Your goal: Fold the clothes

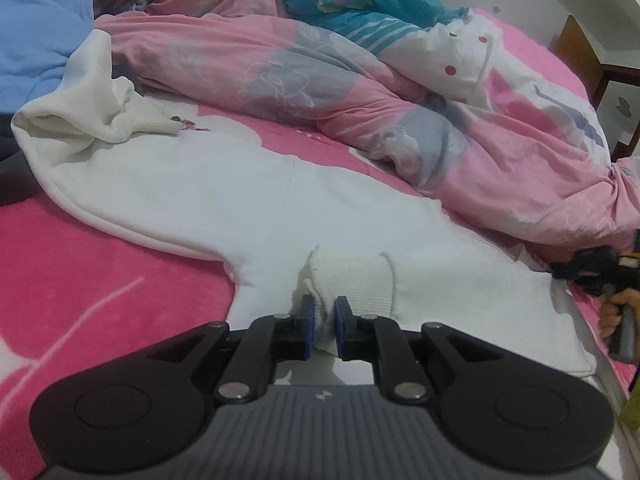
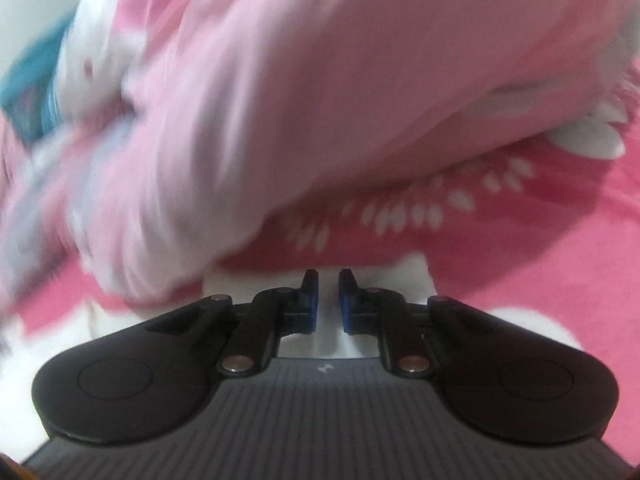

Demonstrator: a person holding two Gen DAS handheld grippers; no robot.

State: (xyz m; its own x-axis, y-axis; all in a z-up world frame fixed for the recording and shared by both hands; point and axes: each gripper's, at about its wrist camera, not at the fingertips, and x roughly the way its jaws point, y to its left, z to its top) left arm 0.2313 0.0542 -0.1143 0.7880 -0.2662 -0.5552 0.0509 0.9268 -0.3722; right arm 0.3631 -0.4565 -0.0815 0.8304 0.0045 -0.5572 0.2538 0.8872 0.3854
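Left wrist view: jaws pinching white sweater (image 1: 224, 196) cuff (image 1: 352, 280) near bed edge.

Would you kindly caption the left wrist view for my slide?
Left gripper pinches the ribbed cuff of a white sweatshirt spread on a pink bed.

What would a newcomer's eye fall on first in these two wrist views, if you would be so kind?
Probably the white sweatshirt spread across the bright pink blanket, with the left tool pinching its ribbed cuff at the near edge. Behind it, a crumpled pink floral duvet is heaped along the bed. The right wrist view is blurred; the right tool has white fabric between its fingers.
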